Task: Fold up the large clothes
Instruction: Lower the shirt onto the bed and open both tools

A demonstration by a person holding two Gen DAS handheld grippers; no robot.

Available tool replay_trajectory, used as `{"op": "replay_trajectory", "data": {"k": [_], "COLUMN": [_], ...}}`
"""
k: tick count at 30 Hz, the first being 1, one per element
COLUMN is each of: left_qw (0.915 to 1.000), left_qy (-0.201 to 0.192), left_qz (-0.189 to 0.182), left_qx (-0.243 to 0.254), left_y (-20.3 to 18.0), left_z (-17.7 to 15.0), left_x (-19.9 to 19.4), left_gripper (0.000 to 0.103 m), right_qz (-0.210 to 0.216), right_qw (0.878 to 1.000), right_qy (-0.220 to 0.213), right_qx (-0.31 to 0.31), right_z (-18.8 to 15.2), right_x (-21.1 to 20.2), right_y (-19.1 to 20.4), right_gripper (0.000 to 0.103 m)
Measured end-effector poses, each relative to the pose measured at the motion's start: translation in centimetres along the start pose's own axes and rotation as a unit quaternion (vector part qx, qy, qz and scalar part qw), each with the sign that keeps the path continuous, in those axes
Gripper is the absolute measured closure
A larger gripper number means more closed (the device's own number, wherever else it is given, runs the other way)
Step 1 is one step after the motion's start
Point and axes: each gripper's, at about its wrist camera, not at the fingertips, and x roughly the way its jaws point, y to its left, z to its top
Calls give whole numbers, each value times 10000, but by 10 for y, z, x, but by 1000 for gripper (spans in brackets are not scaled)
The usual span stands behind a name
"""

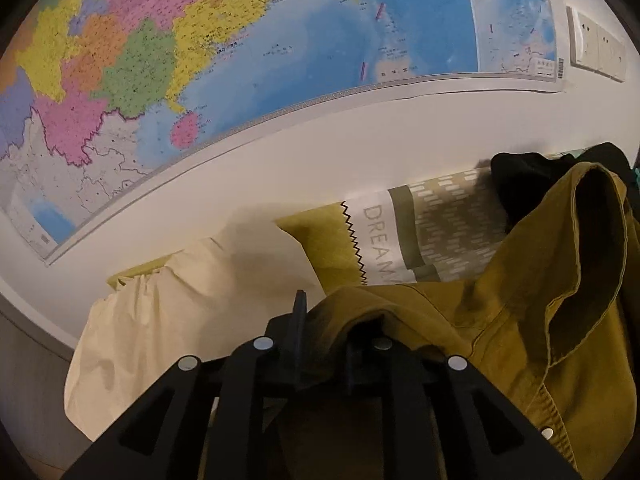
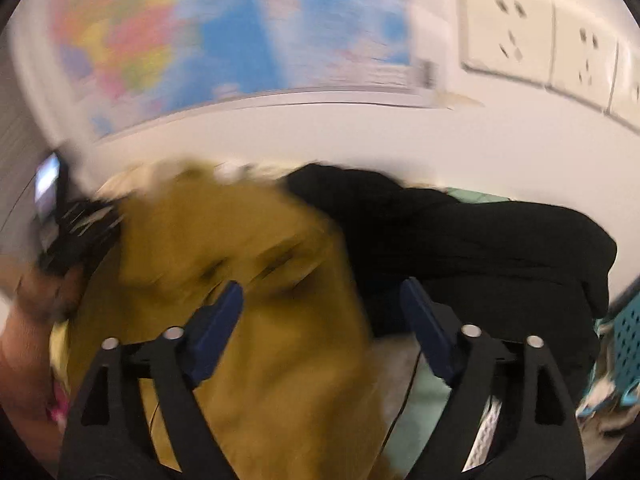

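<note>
A mustard-yellow button shirt (image 1: pixel 520 312) hangs raised in front of the wall. My left gripper (image 1: pixel 326 320) is shut on a fold of its cloth, which drapes over the fingers. In the blurred right wrist view the same shirt (image 2: pixel 240 280) fills the lower left. My right gripper (image 2: pixel 322 300) is open, its blue-padded fingers (image 2: pixel 220 320) wide apart, with the shirt between and in front of them. The other gripper and a hand show at the left edge (image 2: pixel 68 240).
A large wall map (image 1: pixel 240 60) and wall sockets (image 2: pixel 520 36) are ahead. A cream pillow (image 1: pixel 180 320), a patterned "DREAM" pillow (image 1: pixel 432 228) and a black garment (image 2: pixel 480 240) lie below. A teal basket (image 2: pixel 628 340) is at the right.
</note>
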Motion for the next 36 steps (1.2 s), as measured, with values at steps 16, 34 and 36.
{"op": "replay_trajectory", "data": {"k": [16,34,36], "left_qw": [9984,9979,9978], "left_qy": [-126,126,31], "left_qz": [-448,-592,-659], "left_qx": [-329,-218,-36], "left_y": [12,12,8], "left_z": [9,14,11], "left_x": [-9,14,8], "left_gripper": [91,46,42], "right_qz": [-426,-1529,-1215], "right_qw": [9986,9881,9875], "right_qy": [-288,-169,-310], "right_qx": [92,-89,-955], "right_z": [-45,-32,-29], "right_x": [-110,-65,-59], "right_y": [-26,-52,0], "right_gripper": [97,18,13]}}
